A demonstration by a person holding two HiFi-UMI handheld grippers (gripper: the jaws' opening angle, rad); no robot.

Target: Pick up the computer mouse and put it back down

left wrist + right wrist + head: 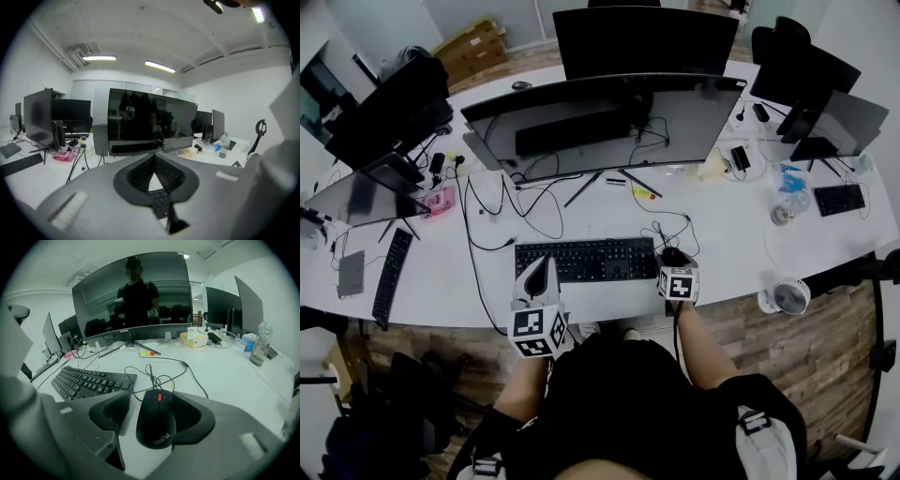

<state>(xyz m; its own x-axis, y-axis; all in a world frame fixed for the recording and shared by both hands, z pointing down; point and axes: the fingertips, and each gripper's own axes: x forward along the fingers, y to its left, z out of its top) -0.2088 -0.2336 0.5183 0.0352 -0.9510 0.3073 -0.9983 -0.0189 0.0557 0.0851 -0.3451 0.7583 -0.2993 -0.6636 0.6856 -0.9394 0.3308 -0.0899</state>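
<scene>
- Jaws of the right gripper (pixel 154 401) stand wide apart, one on each side of the mouse (pixel 157 420), gripping nothing. There is a clear gap on the keyboard side. On the other side the pad sits so close that I cannot tell whether it touches.
- That mouse lies flat on the white desk (pixel 225 376), just right of the keyboard (pixel 89 380), scroll wheel pointing away toward the big curved monitor (pixel 131 296).
- My reading is that the grab comes next. The tool would do well to shift slightly toward the keyboard first, so both pads meet the sides together and do not shove the mouse sideways.
- Pads should land low on the flanks. The shell is smooth and rounded, so a high pinch could squirt it out.
- A slow squeeze, only firm enough to hold, seems wise.
- Its cable (pixel 159 369) loops loosely just ahead, so there looks to be slack. A short, straight lift should keep the cable from tugging or dragging across the keyboard.
- Setting it back flat on the same bare patch avoids the keyboard edge.
- Over at the left gripper (pixel 153 157), the tips are closed together and empty, held above the keyboard, out of the way.
</scene>
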